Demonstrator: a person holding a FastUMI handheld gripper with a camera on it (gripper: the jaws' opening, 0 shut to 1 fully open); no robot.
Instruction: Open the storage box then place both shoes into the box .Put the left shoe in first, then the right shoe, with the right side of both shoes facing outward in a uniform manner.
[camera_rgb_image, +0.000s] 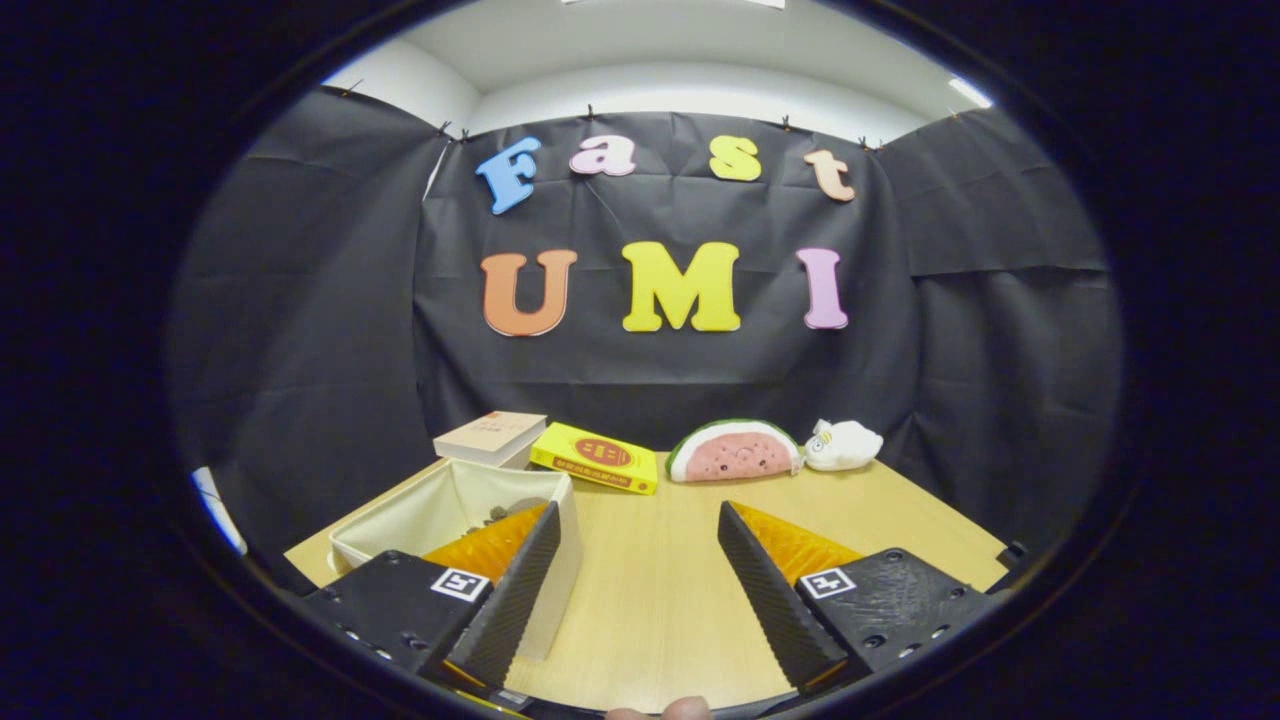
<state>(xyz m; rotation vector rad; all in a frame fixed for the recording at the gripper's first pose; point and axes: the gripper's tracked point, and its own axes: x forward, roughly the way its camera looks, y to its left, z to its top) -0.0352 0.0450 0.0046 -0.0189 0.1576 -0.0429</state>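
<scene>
Gripper cam sat low over the table (660, 600), looking forward along its own two fingers (520, 590), which were spread wide with bare tabletop between them. It faced the booth's black back wall (660, 380) head-on, from mid-table range. Storage box (440, 515) sat close in at the left finger; book (597, 457) and watermelon toy (735, 452) lined the far edge.

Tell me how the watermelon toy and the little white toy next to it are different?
The watermelon toy is pink with a green rind; the white toy is nearly all white. The watermelon toy is bigger and half-round; the white toy is small and lumpy. Both sit on the table by the wall, beyond the open gripper.
</scene>
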